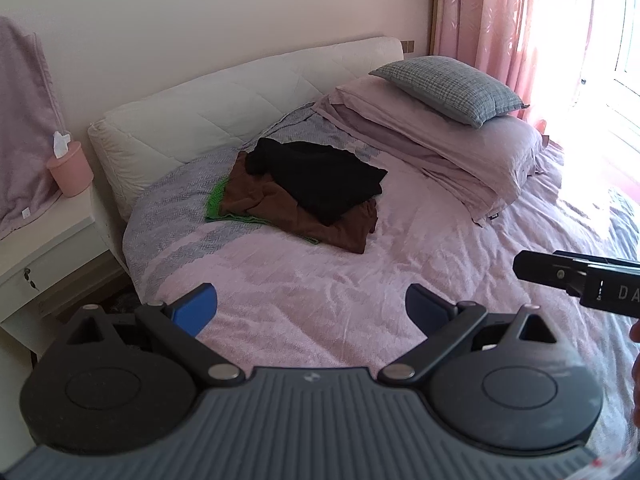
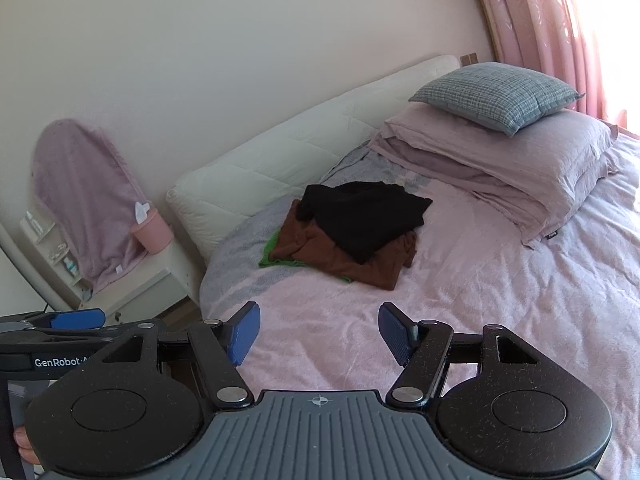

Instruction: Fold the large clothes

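Note:
A loose pile of clothes lies on the pink bed near the headboard: a black garment (image 1: 320, 178) (image 2: 366, 210) on top, a brown one (image 1: 280, 210) (image 2: 348, 256) under it, and a green one (image 1: 214, 200) (image 2: 270, 254) peeking out at the left. My left gripper (image 1: 311, 310) hovers open over the bedspread, well short of the pile, with nothing between its blue pads. My right gripper (image 2: 319, 334) is open too, empty, at a similar distance from the pile. The right gripper's body shows at the right edge of the left wrist view.
The pink bedspread (image 1: 400, 272) (image 2: 500, 300) stretches wide around the pile. A grey checked pillow (image 1: 448, 90) (image 2: 496, 94) tops stacked pink pillows at the right. A white nightstand (image 1: 44, 248) with a pink cup (image 1: 70, 168) (image 2: 152, 230) stands left of the bed. Pink curtains (image 1: 500, 20) hang by the window.

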Motion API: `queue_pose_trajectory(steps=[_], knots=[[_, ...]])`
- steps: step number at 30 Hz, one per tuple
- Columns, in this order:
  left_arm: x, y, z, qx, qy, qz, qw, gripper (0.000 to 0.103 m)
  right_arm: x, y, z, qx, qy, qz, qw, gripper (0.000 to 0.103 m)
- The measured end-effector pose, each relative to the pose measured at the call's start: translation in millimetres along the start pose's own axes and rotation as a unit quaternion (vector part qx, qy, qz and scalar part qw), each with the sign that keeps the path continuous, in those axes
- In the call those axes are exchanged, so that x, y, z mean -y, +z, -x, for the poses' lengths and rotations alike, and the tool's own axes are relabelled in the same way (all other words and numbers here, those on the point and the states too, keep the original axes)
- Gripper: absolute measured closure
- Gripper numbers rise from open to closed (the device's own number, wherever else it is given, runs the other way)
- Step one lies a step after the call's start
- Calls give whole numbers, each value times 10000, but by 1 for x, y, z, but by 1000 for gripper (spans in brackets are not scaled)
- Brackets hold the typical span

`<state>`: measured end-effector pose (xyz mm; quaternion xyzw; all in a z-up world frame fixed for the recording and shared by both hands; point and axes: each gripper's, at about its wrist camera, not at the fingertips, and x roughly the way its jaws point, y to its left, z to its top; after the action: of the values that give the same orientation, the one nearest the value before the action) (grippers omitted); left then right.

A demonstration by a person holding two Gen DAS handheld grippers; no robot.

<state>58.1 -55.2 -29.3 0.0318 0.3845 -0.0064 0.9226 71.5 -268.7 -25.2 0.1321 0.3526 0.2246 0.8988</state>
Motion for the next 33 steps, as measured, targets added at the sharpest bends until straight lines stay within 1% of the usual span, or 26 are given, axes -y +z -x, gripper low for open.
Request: queue_pose_trajectory(steps=[4,9,14,17,22,28,33], knots=[[-10,17,-34,-91,-141,-93,9998,4,4,10,-28,-25,-111,-107,9999,40],[-34,42,-96,-380,-410,-177,9983,4,4,24,-81,-117,-228,-296,9992,40],[-68,72,-166,-646,-547,-244,9961,4,0,44,-153,-337,-283,-528,9976,40],[-86,89,-211,-745,-595,-392,9947,5,3,55,-202,-479,-494,-624,9957,40],[-107,121,-286,-803,-741,-592,9922,7,14,70,-279,-548,-884,-782,9915,40],[-122,152,-377,-793,-799,-727,9910,10,35,87,-360,-554,-1194,-976,9865,40],[-124,174,-455,-818,-865,-800,9897,13,58,98,-428,-569,-1454,-1112,9815,40]])
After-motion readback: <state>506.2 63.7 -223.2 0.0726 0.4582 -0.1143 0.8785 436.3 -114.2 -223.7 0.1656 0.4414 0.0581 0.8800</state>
